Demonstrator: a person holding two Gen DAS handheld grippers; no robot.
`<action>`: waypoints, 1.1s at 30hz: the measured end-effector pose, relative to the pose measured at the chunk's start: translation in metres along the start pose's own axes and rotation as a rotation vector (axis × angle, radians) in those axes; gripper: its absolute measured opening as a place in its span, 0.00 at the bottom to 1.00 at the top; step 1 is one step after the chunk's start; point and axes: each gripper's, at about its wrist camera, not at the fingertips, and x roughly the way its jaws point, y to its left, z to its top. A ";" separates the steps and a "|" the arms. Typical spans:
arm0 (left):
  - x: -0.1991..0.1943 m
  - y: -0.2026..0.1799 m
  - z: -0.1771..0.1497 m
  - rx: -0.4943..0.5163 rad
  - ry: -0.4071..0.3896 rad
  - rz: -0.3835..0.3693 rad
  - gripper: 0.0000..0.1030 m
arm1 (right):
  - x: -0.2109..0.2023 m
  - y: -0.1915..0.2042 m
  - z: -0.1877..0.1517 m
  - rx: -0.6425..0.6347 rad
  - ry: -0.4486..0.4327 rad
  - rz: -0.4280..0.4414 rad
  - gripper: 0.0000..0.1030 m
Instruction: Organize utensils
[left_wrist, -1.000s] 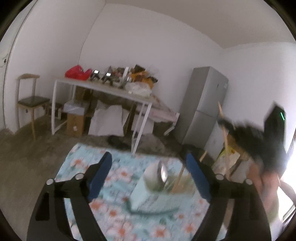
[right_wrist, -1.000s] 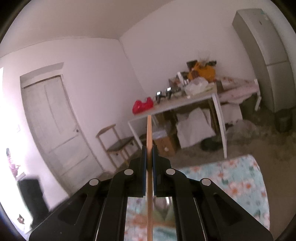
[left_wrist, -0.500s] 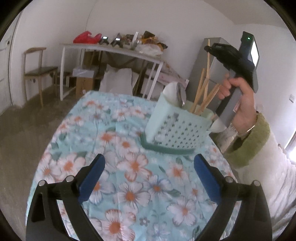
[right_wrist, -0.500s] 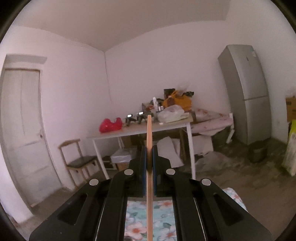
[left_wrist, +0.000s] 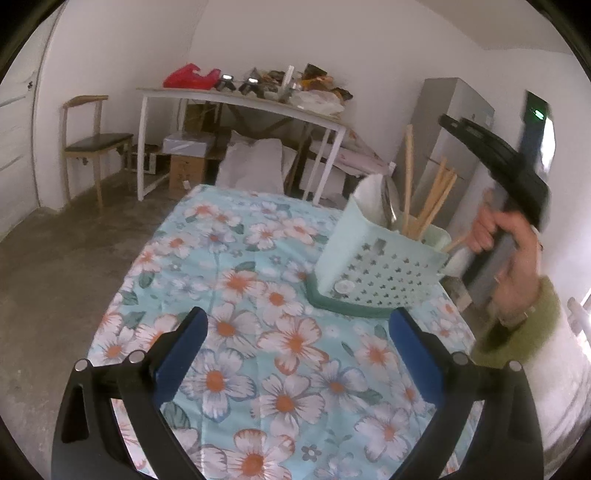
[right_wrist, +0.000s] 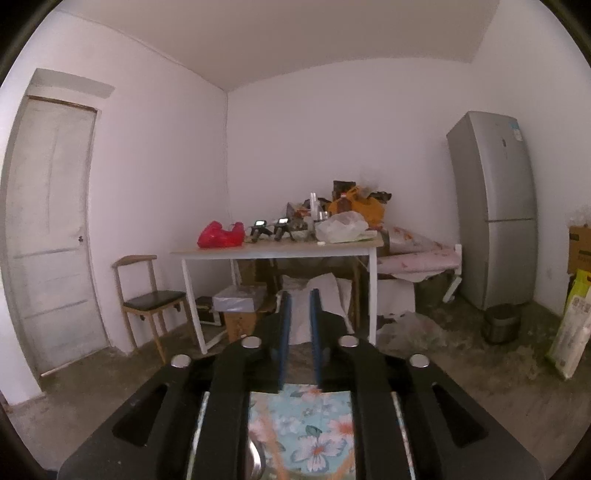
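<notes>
The holder (left_wrist: 380, 266), a pale green perforated caddy on a darker green base, stands on the worktop (left_wrist: 258, 332) near its far right edge. Wooden chopsticks (left_wrist: 424, 206) lean in it, fanned toward the right, with one stick upright; a metal spoon (left_wrist: 389, 201) and a white utensil sit at its left end.

The right gripper (left_wrist: 491, 147) is above and just right of the holder, gripped by the right hand (left_wrist: 509, 251), whose green cuff hangs past the worktop's right edge. In its own view the right gripper (right_wrist: 298, 332) has its fingers (right_wrist: 284, 332) a narrow gap apart with nothing between them; chopstick tips and the spoon bowl show low in that view, under the gripper body.

The left gripper (left_wrist: 295, 350) hovers over the near part of the worktop, its blue pads (left_wrist: 184, 343) spread wide and holding nothing. The floral cloth between it and the holder is bare, as is the cloth's whole left half up to the far edge.

Beyond the worktop's far edge is concrete floor, then a white table (left_wrist: 240, 103) piled with clutter, boxes beneath it. A chair (left_wrist: 92, 144) stands at the left wall near a door (right_wrist: 51, 229); a fridge (right_wrist: 495, 206) stands at the right wall.
</notes>
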 end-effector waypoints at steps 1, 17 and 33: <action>-0.001 0.000 0.002 -0.001 -0.005 0.007 0.94 | -0.009 -0.002 0.002 -0.001 -0.007 0.002 0.22; 0.002 -0.031 0.011 -0.012 0.017 0.319 0.94 | -0.124 0.004 -0.025 -0.075 0.267 0.187 0.73; 0.011 -0.075 -0.009 0.101 0.105 0.380 0.94 | -0.130 -0.016 -0.088 0.000 0.595 -0.032 0.87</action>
